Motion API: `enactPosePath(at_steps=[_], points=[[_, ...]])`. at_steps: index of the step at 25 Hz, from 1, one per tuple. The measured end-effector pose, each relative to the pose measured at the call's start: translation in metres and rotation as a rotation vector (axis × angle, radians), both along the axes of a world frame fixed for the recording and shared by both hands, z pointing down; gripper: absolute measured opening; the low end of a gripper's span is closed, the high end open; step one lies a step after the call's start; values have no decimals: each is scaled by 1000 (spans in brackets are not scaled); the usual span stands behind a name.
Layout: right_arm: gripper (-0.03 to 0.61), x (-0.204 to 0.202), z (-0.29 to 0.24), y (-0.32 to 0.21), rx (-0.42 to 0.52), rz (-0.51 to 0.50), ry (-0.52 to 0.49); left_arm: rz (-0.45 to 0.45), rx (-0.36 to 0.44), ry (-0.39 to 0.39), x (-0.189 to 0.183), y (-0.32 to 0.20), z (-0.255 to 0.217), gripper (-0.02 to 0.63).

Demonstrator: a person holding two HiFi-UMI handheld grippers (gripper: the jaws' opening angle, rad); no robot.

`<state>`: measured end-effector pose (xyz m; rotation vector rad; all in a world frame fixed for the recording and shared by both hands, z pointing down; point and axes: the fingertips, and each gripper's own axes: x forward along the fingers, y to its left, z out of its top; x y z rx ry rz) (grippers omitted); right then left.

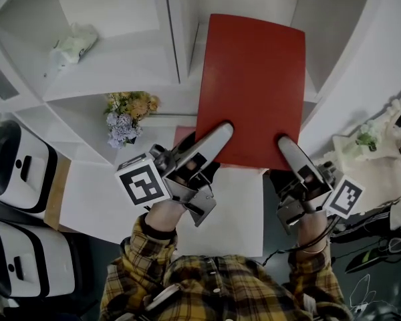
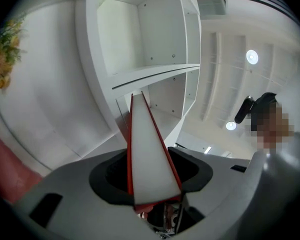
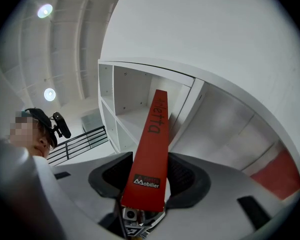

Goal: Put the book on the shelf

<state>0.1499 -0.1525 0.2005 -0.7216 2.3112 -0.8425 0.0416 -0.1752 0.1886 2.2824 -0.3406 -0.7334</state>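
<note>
Holding: a person in a yellow checked shirt carries a tool in each hand, and both tools pinch the near edge of one red book.
Left gripper: the left gripper grips the book's open side. Its jaws stand at middling width with the dark pads pressed to the covers. In its own view the white page edge runs away between them, with a red cover on either side.
Right gripper: the right gripper is clamped the same way on the other side, and the printed spine rises straight out from between its pads.
Why two grips: as I judge it, a hold at each near corner keeps a wide, thin book from twisting or sagging while it is carried.
Book: it is in the air above the table, cover up toward the head camera. Its far edge is angled up at the shelf, and it is not yet inside any compartment.
Red patch: a small red patch shows just under the book's near left corner. I cannot tell what it is.
Shelf: the white cubby shelf stands beyond. Both gripper views look along the book into an open compartment, so the aim seems set.
Flowers: a bunch of flowers sits in a compartment to the left, well apart from the book.
Bundle: a pale crumpled bundle lies in the compartment past the flowers.
</note>
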Motion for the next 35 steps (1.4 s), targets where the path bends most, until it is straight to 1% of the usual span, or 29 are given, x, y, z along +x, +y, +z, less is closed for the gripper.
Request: enactPosePath(at_steps=[4, 8, 14, 20, 23, 27, 32, 35], points=[[206, 3, -9, -14, -12, 4, -49, 8, 13, -46, 3, -13, -6, 225], [204, 6, -17, -23, -40, -9, -99, -1, 20, -52, 1, -20, -15, 244], [200, 12, -24, -31, -98, -33, -211, 4, 34, -14, -9, -22, -27, 305], [249, 14, -35, -31, -84, -33, -239, 28, 54, 22, -15, -18, -35, 345], [295, 12, -42, -29, -59, -48, -199, 31, 38, 49, -16, -21, -39, 350], [336, 4, -46, -17, 19, -80, -87, 46, 11, 85, -16, -24, -41, 351], [362, -6, -42, 1, 140, -97, 119, 69, -24, 134, -17, -24, -44, 364], [362, -12, -33, 7, 191, -81, 281, 72, -34, 153, -18, -24, -45, 365]])
